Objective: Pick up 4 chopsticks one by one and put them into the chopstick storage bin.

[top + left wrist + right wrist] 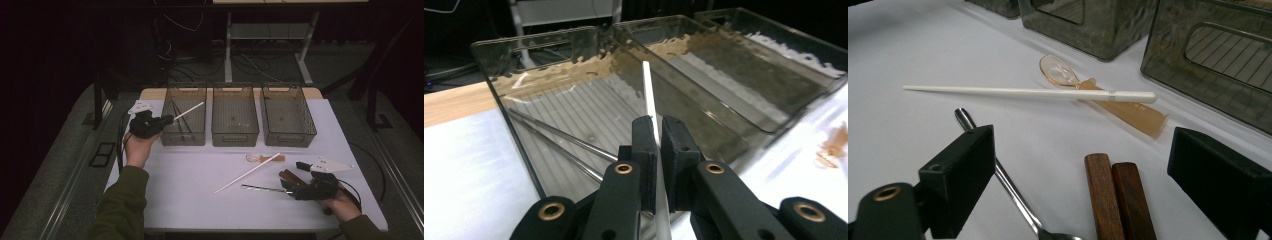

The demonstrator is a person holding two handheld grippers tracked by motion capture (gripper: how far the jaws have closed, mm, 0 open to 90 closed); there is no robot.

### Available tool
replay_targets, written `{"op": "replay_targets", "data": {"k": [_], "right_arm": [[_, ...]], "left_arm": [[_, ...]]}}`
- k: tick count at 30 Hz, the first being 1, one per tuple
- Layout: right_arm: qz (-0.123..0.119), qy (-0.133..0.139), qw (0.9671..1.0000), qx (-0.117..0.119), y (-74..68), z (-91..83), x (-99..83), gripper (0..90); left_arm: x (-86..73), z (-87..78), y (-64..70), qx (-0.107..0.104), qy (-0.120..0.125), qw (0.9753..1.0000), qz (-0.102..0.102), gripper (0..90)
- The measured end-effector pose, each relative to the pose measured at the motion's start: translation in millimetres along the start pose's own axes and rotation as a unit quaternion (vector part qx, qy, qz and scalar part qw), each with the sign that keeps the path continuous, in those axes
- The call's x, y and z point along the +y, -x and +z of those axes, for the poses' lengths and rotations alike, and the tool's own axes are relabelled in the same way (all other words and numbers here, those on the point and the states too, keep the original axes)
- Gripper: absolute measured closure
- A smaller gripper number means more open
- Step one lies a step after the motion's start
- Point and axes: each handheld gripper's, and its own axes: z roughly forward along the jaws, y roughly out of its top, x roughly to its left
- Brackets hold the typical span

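Three smoked-plastic bins point(235, 117) stand in a row at the far side of the table point(200, 200). The left gripper point(657, 150) has its jaws clamped on one white chopstick point(650, 100), which juts forward from between them, tip out over the leftmost bin point(564, 105); two thin metal rods point(559, 140) already lie on that bin's ribbed floor, below and left of the jaws. Risk, as judged: the grip is near one end of a smooth, tapered stick, so the long free length could pivot or slide in the jaws; released while the stick is this steep, it could strike the bin wall or land bridging the rim instead of lying flat. The right gripper point(1083, 200) has its jaws wide apart and empty, low over the table. Between them lie two brown wooden sticks point(1118, 200) side by side and one metal utensil handle point(998, 185) close beside the left jaw; closing here could catch more than one item. Ahead of the jaws: one second white chopstick point(1028, 92), resting across one translucent orange spoon point(1083, 82), so lifting either may drag the other.
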Motion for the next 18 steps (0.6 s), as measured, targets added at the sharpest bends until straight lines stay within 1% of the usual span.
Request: {"op": "replay_targets", "data": {"k": [8,10,13,16,18], "right_arm": [[0.001,0.0,1.0,0.002,-0.4,0.2,0.0,11.8],[0.001,0.0,1.0,0.002,-0.2,0.0,0.0,11.9],[0.004,0.001,1.0,0.002,0.1,-0.6,0.1,11.9],[0.004,0.003,1.0,0.004,-0.1,-0.8,0.1,11.9],[0.004,0.003,1.0,0.004,-0.1,-0.9,0.1,11.9]], "left_arm": [[14.8,24.3,-11.5,0.019,-0.021,0.9995,-0.014,84.8],[18.0,32.3,-14.0,0.028,-0.029,0.999,-0.018,84.8],[22.8,41.6,-15.9,0.042,-0.047,0.9979,-0.013,84.8],[27.2,50.7,-17.1,0.05,-0.055,0.9971,-0.017,84.8],[29.1,56.8,-17.2,0.051,-0.065,0.9964,-0.017,84.8]]}}
